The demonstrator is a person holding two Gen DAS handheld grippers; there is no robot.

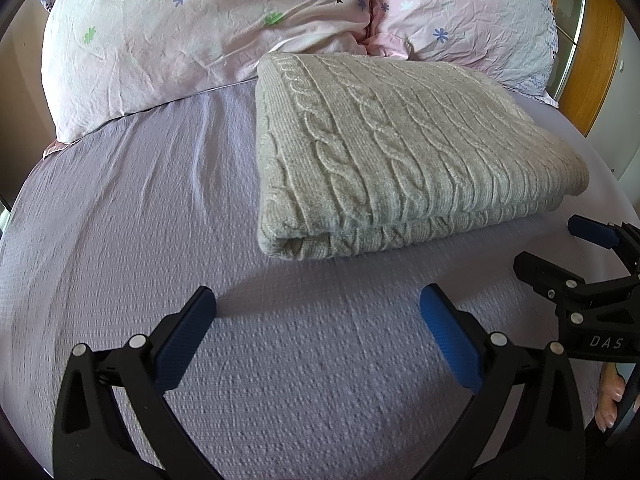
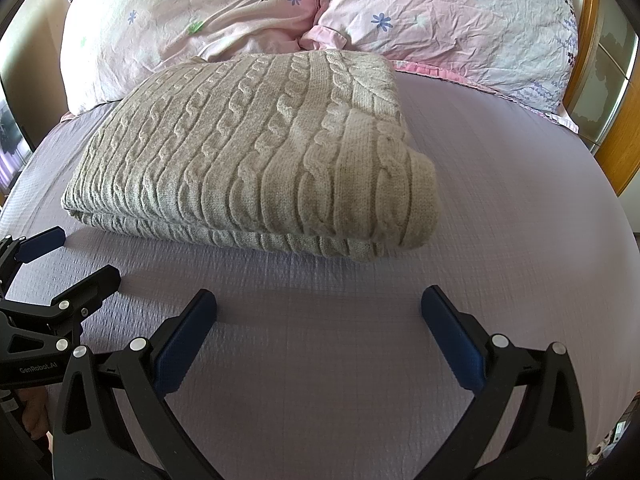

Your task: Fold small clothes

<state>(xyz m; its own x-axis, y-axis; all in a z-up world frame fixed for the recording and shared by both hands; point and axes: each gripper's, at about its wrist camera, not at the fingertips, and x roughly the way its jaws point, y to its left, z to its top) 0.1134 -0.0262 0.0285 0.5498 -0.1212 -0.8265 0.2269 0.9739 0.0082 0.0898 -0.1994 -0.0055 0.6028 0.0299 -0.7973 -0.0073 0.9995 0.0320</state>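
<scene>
A beige cable-knit sweater (image 1: 400,152) lies folded into a thick rectangle on the lilac bed sheet (image 1: 160,208), near the pillows. It also shows in the right wrist view (image 2: 256,152). My left gripper (image 1: 318,308) is open and empty, hovering over the sheet just in front of the sweater's near left corner. My right gripper (image 2: 318,306) is open and empty, in front of the sweater's near right edge. Each gripper shows at the edge of the other's view: the right one (image 1: 556,248) and the left one (image 2: 68,256), both with jaws apart.
Two pink floral pillows (image 1: 192,40) (image 1: 472,12) lie against the head of the bed behind the sweater. A wooden headboard (image 1: 592,60) stands at the right. Bare lilac sheet (image 2: 500,200) extends right of the sweater.
</scene>
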